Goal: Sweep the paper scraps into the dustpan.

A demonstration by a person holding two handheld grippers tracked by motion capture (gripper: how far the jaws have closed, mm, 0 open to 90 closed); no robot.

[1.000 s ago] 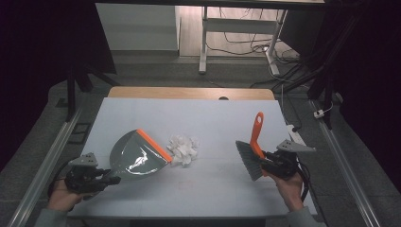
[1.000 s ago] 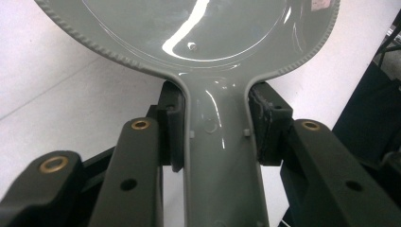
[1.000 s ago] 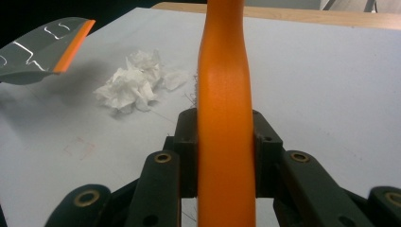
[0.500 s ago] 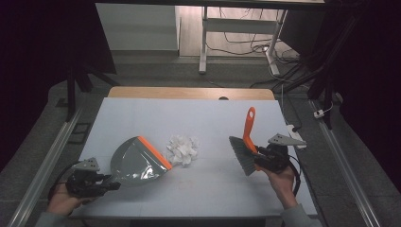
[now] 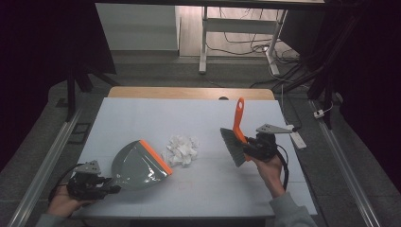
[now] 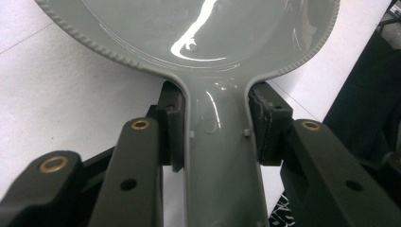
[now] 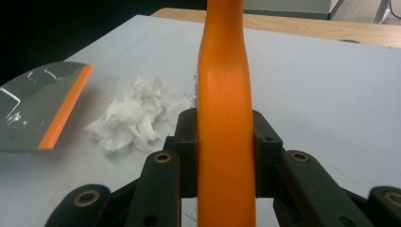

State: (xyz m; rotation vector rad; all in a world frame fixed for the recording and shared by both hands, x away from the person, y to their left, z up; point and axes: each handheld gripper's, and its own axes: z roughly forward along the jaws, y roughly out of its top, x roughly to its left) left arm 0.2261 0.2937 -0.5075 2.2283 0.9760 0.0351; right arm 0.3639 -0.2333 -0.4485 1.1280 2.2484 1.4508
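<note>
A grey dustpan (image 5: 137, 165) with an orange lip rests on the white table, its lip facing a heap of crumpled white paper (image 5: 182, 150). My left gripper (image 5: 101, 182) is shut on the dustpan's handle (image 6: 220, 156) at the front left. A hand brush (image 5: 235, 137) with an orange handle (image 7: 224, 118) and grey bristles hangs to the right of the paper, held by my right gripper (image 5: 250, 146), which is shut on its handle. From the right gripper view, the paper (image 7: 130, 118) and the dustpan's lip (image 7: 64, 111) lie to the left.
The white table (image 5: 142, 118) has a wooden strip along its far edge. A power strip (image 5: 295, 137) lies at the table's right edge. Metal rails run along the floor on both sides, and a desk frame with cables stands beyond the table.
The brush has moved left toward the paper, its handle tilting more upright. The dustpan has slid down and toward the front with my left hand.
</note>
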